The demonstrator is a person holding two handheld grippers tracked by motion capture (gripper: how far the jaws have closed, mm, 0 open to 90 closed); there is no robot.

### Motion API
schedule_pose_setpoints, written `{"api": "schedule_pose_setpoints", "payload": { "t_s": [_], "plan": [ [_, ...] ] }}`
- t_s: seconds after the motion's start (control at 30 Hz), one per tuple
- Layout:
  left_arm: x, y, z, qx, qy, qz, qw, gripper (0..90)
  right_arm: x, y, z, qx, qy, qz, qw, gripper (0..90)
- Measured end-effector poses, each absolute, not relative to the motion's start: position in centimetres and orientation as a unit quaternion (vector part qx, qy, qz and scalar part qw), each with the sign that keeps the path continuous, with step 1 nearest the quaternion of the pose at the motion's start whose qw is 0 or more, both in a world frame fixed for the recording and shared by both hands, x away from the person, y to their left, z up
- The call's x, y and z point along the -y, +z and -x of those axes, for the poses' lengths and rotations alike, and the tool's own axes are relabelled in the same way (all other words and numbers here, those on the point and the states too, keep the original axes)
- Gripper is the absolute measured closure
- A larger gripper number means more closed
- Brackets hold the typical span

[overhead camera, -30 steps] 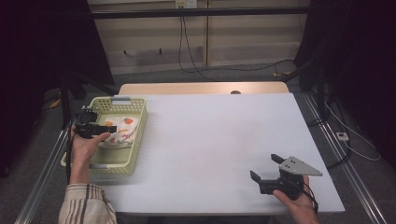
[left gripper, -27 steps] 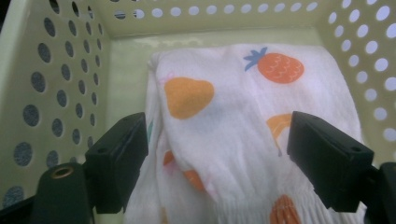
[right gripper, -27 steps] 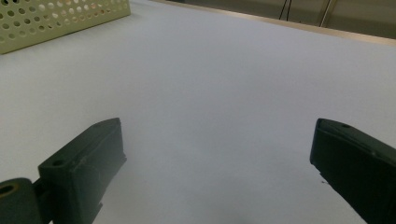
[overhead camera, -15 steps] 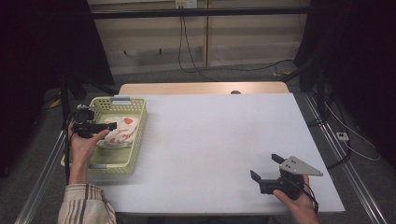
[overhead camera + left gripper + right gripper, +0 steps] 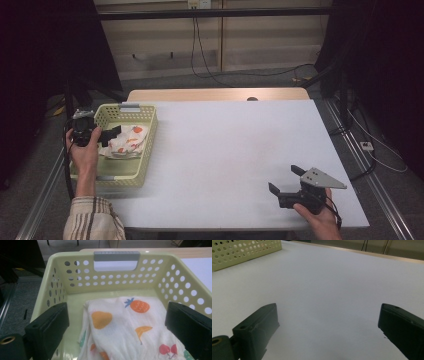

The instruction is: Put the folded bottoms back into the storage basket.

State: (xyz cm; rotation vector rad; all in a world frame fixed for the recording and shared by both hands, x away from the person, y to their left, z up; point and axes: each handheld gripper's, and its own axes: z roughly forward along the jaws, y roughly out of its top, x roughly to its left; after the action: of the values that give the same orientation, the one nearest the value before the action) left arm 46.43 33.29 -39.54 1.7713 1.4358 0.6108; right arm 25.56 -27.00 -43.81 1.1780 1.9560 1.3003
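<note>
The left gripper (image 5: 117, 322) jaws have just been opened wide, the fruit-print cloth (image 5: 125, 325) released between them in the yellow basket (image 5: 116, 275); the right gripper (image 5: 329, 325) jaws are held open too.

A cloth (image 5: 127, 142) lies in the basket (image 5: 148, 145) at the table's (image 5: 225, 150) left edge — the right tool (image 5: 286, 181) rests near-right.

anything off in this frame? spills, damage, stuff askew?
Nothing stands out. The cloth lies loosely folded inside the basket, which looks intact and sits at the table's left edge. No spills. The left gripper is open over the cloth, its jaws having just opened; the right gripper is open above bare table.
</note>
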Motion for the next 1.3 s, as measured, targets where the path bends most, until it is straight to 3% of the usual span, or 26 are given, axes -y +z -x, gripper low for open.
{"api": "schedule_pose_setpoints", "payload": {
  "t_s": [0.8, 1.3],
  "plan": [
    [-33.8, -37.7, -44.9, -0.509, 0.273, -0.653, 0.49, 5.1, 27.3, -43.7, -25.6, -0.714, 0.478, -0.439, 0.262, 2.8],
    [-33.1, -37.6, -43.0, -0.501, 0.264, -0.673, 0.475, 6.0, 27.2, -43.7, -25.5, -0.712, 0.478, -0.442, 0.264, 2.8]
  ]
}}
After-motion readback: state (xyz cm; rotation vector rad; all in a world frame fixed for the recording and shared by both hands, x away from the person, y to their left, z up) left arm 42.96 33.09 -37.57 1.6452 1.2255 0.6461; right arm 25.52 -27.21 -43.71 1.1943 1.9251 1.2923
